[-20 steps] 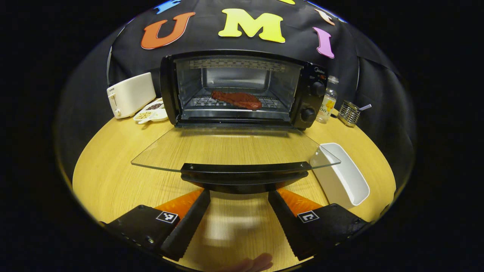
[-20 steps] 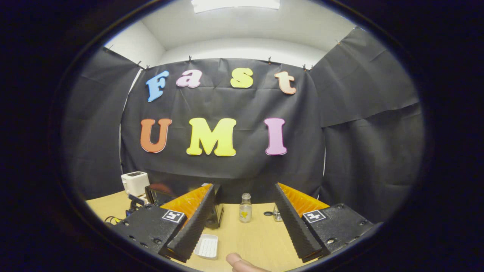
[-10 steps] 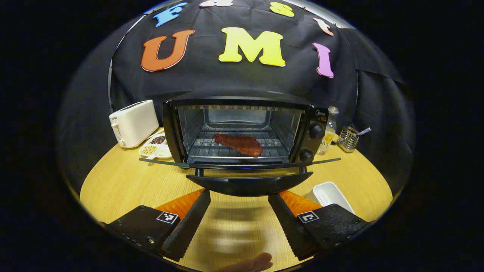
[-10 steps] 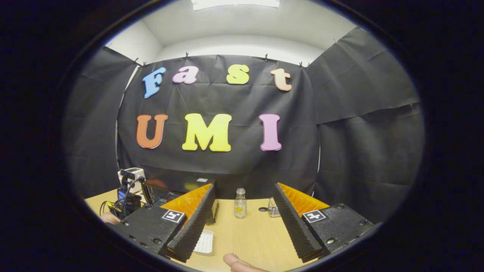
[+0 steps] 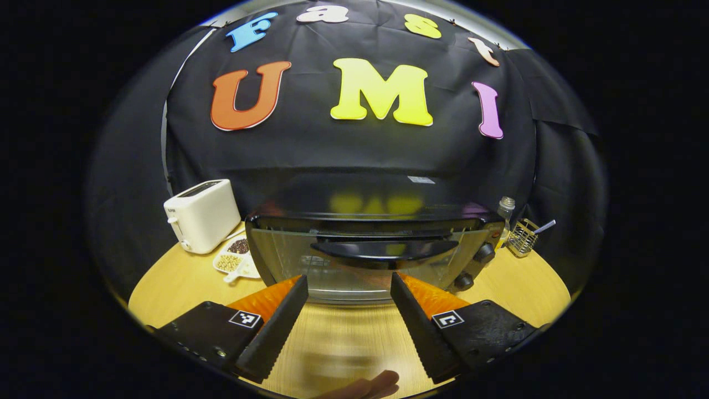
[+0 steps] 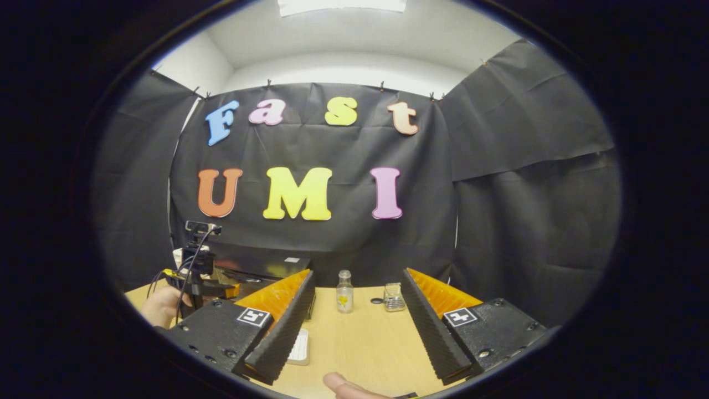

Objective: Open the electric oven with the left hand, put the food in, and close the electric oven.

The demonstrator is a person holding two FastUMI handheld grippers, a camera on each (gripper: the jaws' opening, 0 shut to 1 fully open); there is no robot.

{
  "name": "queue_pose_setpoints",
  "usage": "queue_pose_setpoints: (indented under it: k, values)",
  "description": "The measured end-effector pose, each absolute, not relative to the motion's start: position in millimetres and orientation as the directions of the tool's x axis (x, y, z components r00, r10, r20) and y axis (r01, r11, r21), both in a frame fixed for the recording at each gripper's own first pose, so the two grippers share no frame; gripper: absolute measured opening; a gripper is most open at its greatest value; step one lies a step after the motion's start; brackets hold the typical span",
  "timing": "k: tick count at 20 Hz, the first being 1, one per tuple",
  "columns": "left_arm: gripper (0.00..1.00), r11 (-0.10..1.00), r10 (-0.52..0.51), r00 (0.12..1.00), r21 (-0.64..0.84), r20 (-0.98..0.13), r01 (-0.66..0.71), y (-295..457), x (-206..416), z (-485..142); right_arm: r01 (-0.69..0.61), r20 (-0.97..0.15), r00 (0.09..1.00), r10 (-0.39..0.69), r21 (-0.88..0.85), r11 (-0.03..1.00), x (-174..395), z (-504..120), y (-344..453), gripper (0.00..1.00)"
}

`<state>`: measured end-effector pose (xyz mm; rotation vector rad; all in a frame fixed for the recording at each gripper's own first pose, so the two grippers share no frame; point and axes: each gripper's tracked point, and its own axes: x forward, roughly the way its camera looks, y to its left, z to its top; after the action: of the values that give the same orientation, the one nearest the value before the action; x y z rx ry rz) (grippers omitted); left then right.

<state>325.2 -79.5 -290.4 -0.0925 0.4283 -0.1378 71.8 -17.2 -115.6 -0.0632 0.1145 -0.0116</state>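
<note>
The black electric oven [image 5: 277, 219] fills the middle of the left gripper view. Its glass door [image 5: 288, 260] stands almost upright against the front, with the black handle [image 5: 385, 249] near the top. Reflections on the glass hide the food inside. My left gripper [image 5: 348, 279] is open just below the handle, its fingertips [image 5: 299, 284] close to the glass and nothing between them. In the right gripper view, my right gripper [image 6: 357, 274] is open and empty over the table. To its left the left gripper [image 6: 196, 266], held by a hand [image 6: 160, 305], is at the oven [image 6: 266, 266].
A white toaster [image 5: 202, 214] and a dish of beans [image 5: 235, 260] stand left of the oven. A small bottle [image 6: 344, 284] and a wire holder [image 6: 393, 296] stand right of it. A white tray [image 6: 301, 348] lies on the wooden table [image 6: 360, 343].
The oven door has swung up from lying flat open to almost upright, and my left gripper rose with it. The right gripper barely moved.
</note>
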Motion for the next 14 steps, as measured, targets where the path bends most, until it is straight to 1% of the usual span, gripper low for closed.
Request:
queue_pose_setpoints:
  k: [1,2,3,6,8,11,13,14]
  values:
    - [0.96,0.986,-0.157,0.904,-0.122,-0.398,0.118,-80,324,-281,0.013,-0.11,0.994,-0.019,-0.056,0.998,66,-116,-19,0.96]
    - [0.96,0.984,-0.168,0.907,-0.127,-0.386,0.128,-83,320,-271,0.018,-0.113,0.993,-0.023,-0.049,0.999,60,-115,-22,0.99]
    - [0.96,0.984,-0.163,0.912,-0.124,-0.376,0.125,-82,314,-260,0.018,-0.111,0.994,-0.022,-0.039,0.999,51,-114,-22,0.99]
    - [0.96,0.985,-0.167,0.92,-0.11,-0.356,0.136,-84,278,-230,0.021,-0.09,0.996,-0.021,0.002,1.0,29,-107,-27,0.99]
    - [0.96,0.982,-0.18,0.93,-0.106,-0.32,0.153,-89,244,-202,0.025,-0.088,0.996,-0.023,0.018,1.0,14,-103,-27,0.98]
    - [0.96,0.978,-0.204,0.951,-0.084,-0.233,0.189,-93,175,-148,0.041,-0.075,0.996,-0.04,0.022,0.999,-13,-88,-34,0.98]
    - [0.96,0.98,-0.2,0.968,-0.056,-0.155,0.193,-91,127,-110,0.06,-0.061,0.996,-0.059,0.018,0.998,-32,-79,-40,0.98]
    - [0.95,0.981,-0.194,0.972,-0.039,-0.136,0.19,-89,102,-98,0.067,-0.059,0.996,-0.066,0.016,0.998,-39,-77,-42,0.98]
